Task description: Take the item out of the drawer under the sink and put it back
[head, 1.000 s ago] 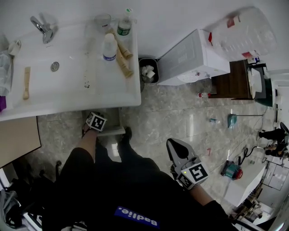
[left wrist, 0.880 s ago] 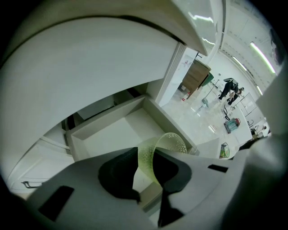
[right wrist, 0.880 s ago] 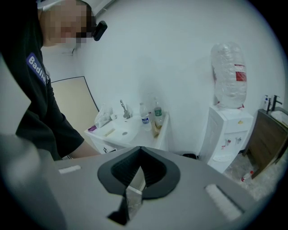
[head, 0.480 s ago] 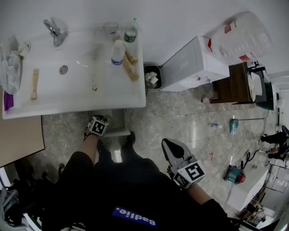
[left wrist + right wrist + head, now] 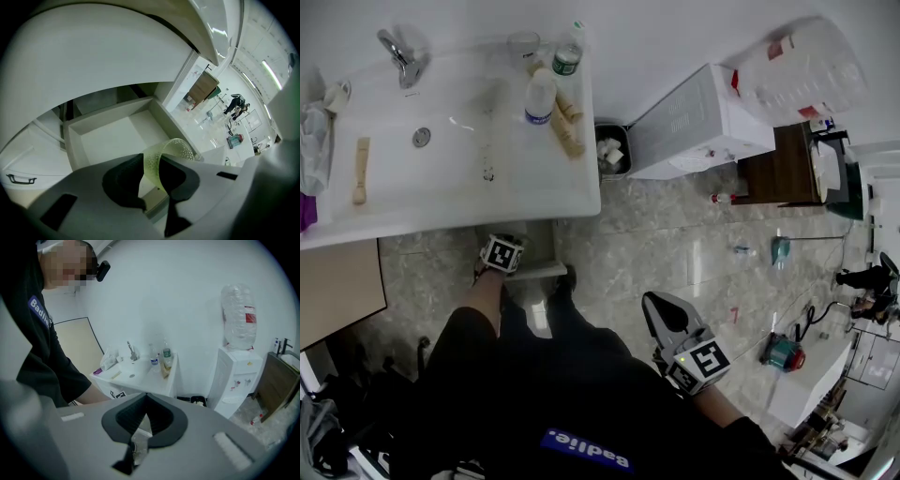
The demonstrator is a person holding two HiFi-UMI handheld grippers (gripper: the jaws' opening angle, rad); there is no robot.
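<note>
Under the white sink (image 5: pixel 441 192) the white drawer (image 5: pixel 108 136) stands pulled out, and its floor shows bare. My left gripper (image 5: pixel 152 180) hangs over the drawer's front corner, pointing steeply down. It is shut on the wall of a translucent green cup (image 5: pixel 171 150); its jaws have just been opening slightly with the cup wall still between the pads. In the head view the left gripper (image 5: pixel 501 254) shows only its marker cube at the sink's front edge, beside the drawer (image 5: pixel 539 267). My right gripper (image 5: pixel 661 307) is shut and holds nothing, out over the floor; the right gripper view (image 5: pixel 140 437) shows its pads together.
Bottles (image 5: pixel 540 97), a wooden brush (image 5: pixel 360 171) and a faucet (image 5: pixel 401 58) sit on the sink. A small bin (image 5: pixel 610 150) and a water dispenser (image 5: pixel 703 122) stand to its right, then a wooden cabinet (image 5: pixel 783 169). The floor is marble tile.
The head view has swung slightly sideways and back. The right gripper has shifted a little over the floor. The left gripper's cube stays at the sink's front edge.
</note>
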